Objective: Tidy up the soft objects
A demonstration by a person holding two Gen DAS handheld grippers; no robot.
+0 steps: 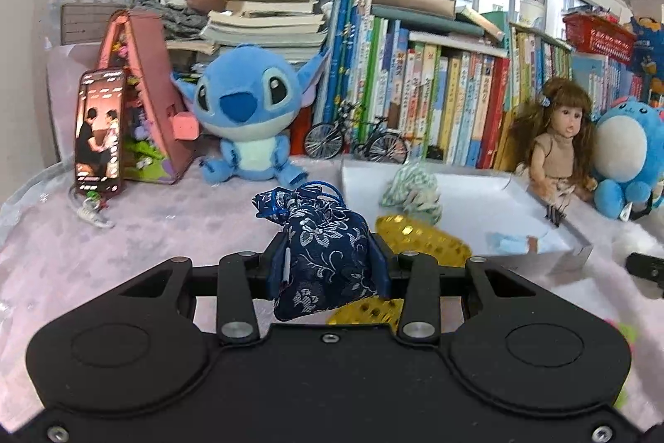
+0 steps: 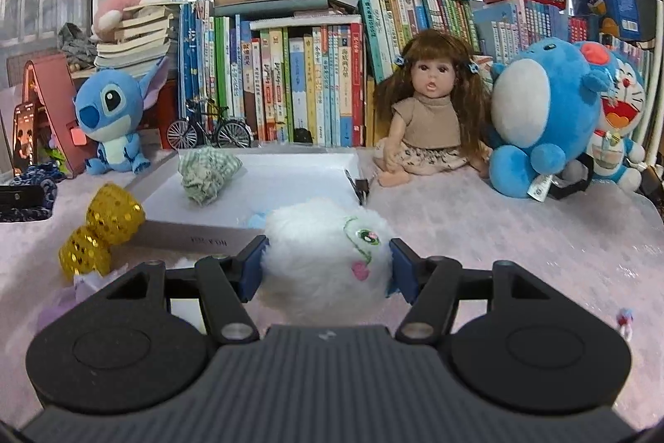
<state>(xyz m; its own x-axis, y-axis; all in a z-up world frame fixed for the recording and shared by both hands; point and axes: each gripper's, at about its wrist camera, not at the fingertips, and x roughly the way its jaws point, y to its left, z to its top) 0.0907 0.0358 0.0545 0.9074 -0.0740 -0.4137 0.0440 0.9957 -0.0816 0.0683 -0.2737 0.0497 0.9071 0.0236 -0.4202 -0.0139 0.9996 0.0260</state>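
My left gripper (image 1: 328, 260) is shut on a navy floral drawstring pouch (image 1: 323, 252), held above the pink cloth. A gold sequin bow (image 1: 419, 235) lies just behind the pouch, by the white tray (image 1: 552, 231). In the tray rest a green-and-white fabric ball (image 1: 413, 192) and a small blue item (image 1: 508, 241). My right gripper (image 2: 328, 268) is shut on a fluffy white plush (image 2: 328, 256) with a green stitched eye, near the tray's front edge (image 2: 199, 235). The gold sequin bow (image 2: 101, 231) sits left of it, the green-and-white fabric ball (image 2: 209, 173) inside the tray.
A blue Stitch plush (image 1: 247, 119), a phone (image 1: 99, 129) leaning on a pink house model (image 1: 143, 98), a toy bicycle (image 1: 355, 140) and rows of books (image 1: 435, 90) line the back. A doll (image 2: 429, 111), a blue round plush (image 2: 543, 119) and a Doraemon plush (image 2: 620, 123) sit at right.
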